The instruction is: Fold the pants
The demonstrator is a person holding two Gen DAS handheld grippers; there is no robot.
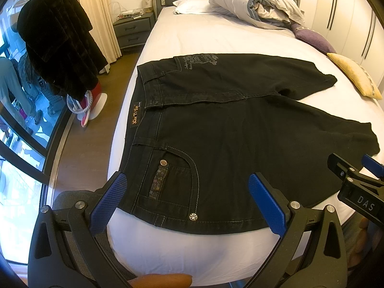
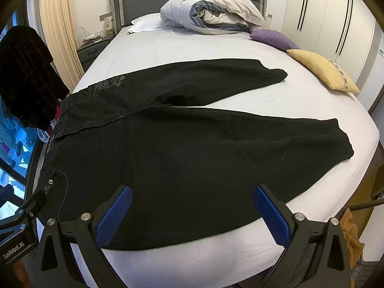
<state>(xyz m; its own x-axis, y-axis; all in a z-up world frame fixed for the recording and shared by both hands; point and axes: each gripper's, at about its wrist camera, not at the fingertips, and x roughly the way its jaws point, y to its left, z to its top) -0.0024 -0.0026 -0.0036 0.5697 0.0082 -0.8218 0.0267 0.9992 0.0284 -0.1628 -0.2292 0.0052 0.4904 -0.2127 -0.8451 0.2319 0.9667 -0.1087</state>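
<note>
Left wrist view: my left hand-held gripper (image 1: 187, 201) gapes over the pants' (image 1: 228, 124) waistband, right hand-held gripper (image 2: 192, 212) spread too, ready to fold.

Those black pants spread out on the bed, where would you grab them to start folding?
Probably the near edge of the pants: the left tool at the waistband corner by the pocket, the right tool further along the near leg. Both come in from the bed's near side, since the fabric lies flat with that edge closest.
</note>
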